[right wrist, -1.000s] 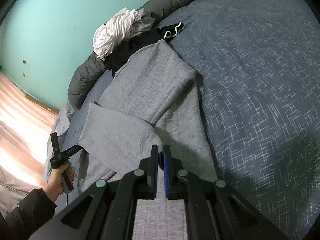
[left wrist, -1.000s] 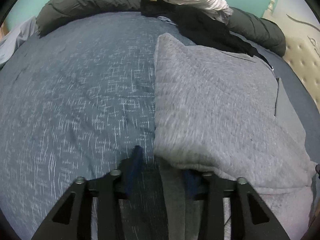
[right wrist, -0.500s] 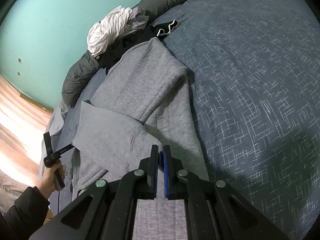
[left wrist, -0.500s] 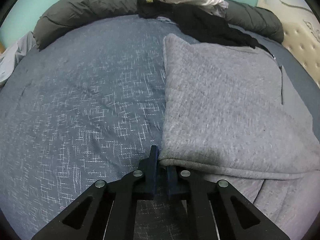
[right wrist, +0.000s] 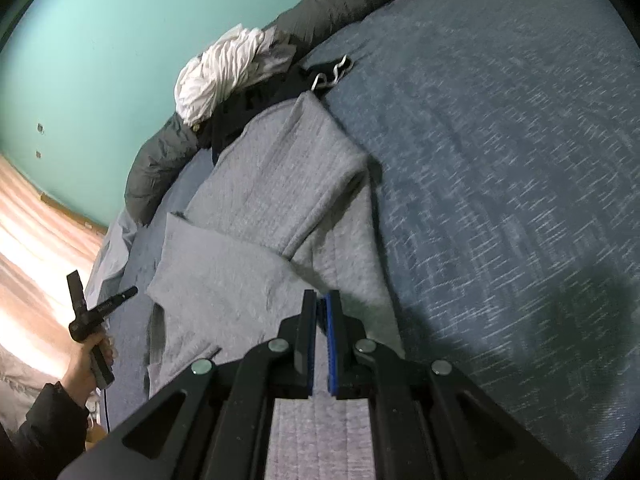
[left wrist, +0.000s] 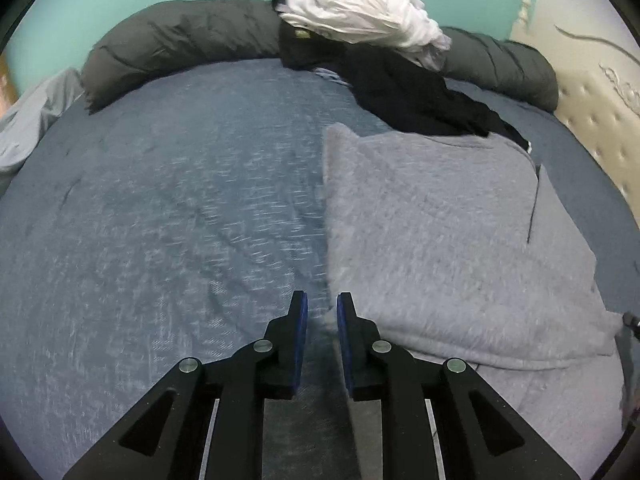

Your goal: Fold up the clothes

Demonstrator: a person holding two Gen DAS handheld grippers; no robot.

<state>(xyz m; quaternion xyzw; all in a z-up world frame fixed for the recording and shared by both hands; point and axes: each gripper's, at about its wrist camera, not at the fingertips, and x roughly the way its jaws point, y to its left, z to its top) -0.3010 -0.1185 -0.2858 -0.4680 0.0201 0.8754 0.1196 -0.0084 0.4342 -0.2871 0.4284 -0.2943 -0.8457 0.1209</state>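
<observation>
A grey knit garment lies partly folded on the blue bedspread. My left gripper is open a little and empty, just above the garment's left front edge. In the right wrist view the same garment shows one flap folded over another. My right gripper is nearly shut with a thin gap, above the garment's near part; I cannot tell whether cloth is pinched between the pads. The left gripper also shows there, held in a hand at the bed's edge.
A pile of white cloth and black clothes lies at the far side on a dark grey rolled duvet. A padded cream headboard stands at the right. Wooden floor lies beyond the bed's edge.
My left gripper was shut at the garment's folded edge half a second ago; it has opened and pulled back, and the edge lies on the bed. My right gripper stays almost still.
</observation>
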